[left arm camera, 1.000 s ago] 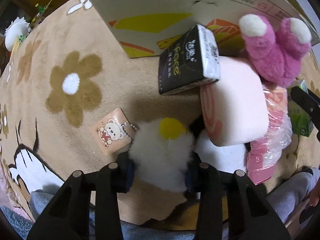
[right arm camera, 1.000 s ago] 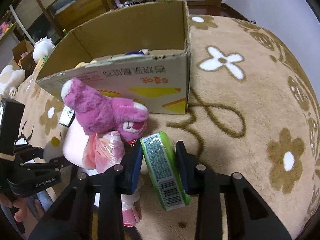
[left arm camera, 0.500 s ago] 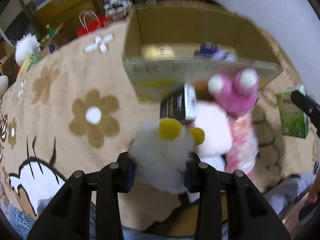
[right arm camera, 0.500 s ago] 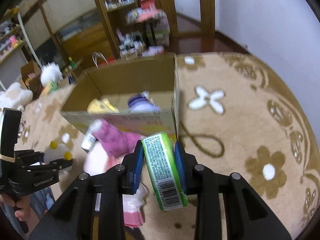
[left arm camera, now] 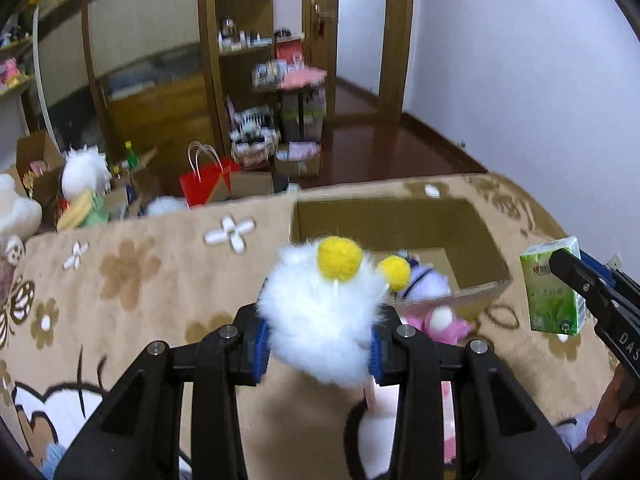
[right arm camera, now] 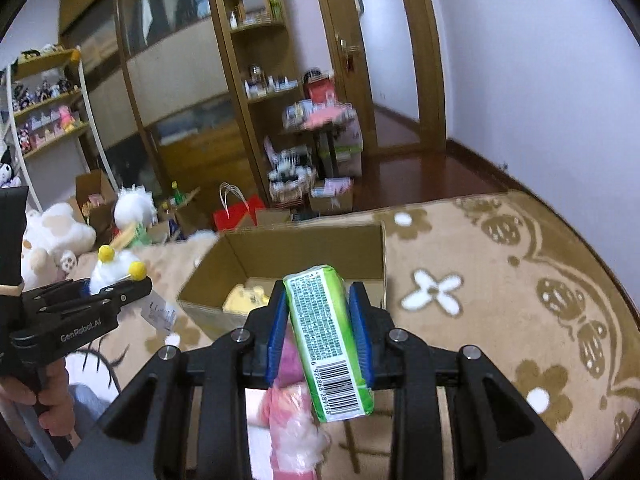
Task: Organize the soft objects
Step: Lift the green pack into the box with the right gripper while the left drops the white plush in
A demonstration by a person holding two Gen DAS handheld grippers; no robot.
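Both raised above carpet (right arm camera: 500, 264), left gripper (left arm camera: 318, 346) clamped on white fluffy toy (left arm camera: 324, 320), right gripper (right arm camera: 320, 338) clamped on green tissue pack (right arm camera: 326, 332), open cardboard box (right arm camera: 304, 248) just ahead, pink plush (left arm camera: 440, 322) beside its front wall.

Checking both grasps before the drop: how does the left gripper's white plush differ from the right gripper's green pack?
The white plush is fluffy and rounded, with two yellow pompoms; the green pack is a smooth, flat-sided block with printed text and a barcode. The plush bulges beyond the left gripper; the pack keeps its shape in the right gripper. Both are clamped and held off the carpet, near the open box.
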